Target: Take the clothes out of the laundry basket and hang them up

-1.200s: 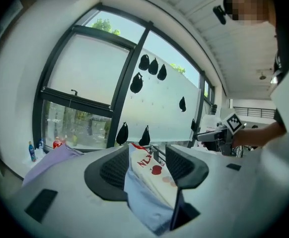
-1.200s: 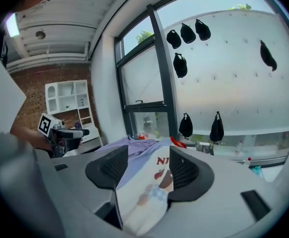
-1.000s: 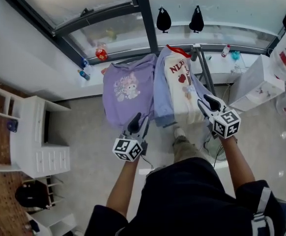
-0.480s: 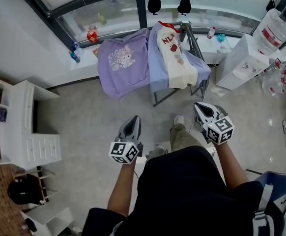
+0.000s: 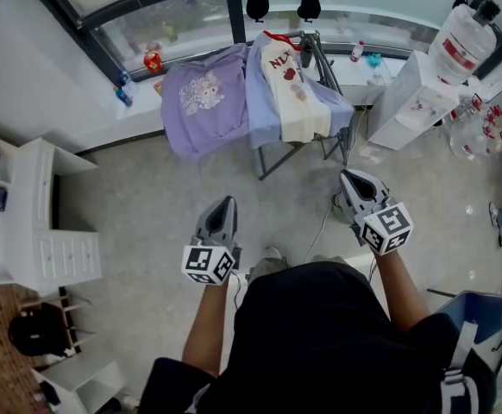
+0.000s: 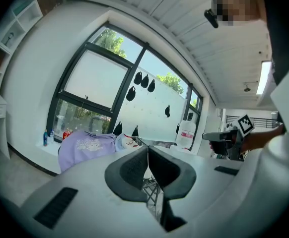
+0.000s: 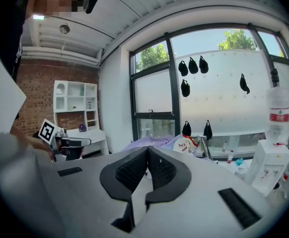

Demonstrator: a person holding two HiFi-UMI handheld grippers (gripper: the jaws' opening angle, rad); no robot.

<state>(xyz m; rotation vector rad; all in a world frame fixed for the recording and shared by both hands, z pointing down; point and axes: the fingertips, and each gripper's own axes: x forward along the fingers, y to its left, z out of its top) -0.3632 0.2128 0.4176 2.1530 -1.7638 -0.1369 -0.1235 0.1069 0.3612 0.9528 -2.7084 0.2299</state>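
Left tongs and right tongs are held together, nothing clamped. Clothes are seen draped on the rack by the window, straight ahead, well apart; right tongs judged slightly nearer. No laundry basket is shown.

Three garments hang on one drying rack at twelve o'clock: one purple sweatshirt, one pale blue piece, one cream top. Seven black pouches dot the window glass. One large water bottle stands at two o'clock.
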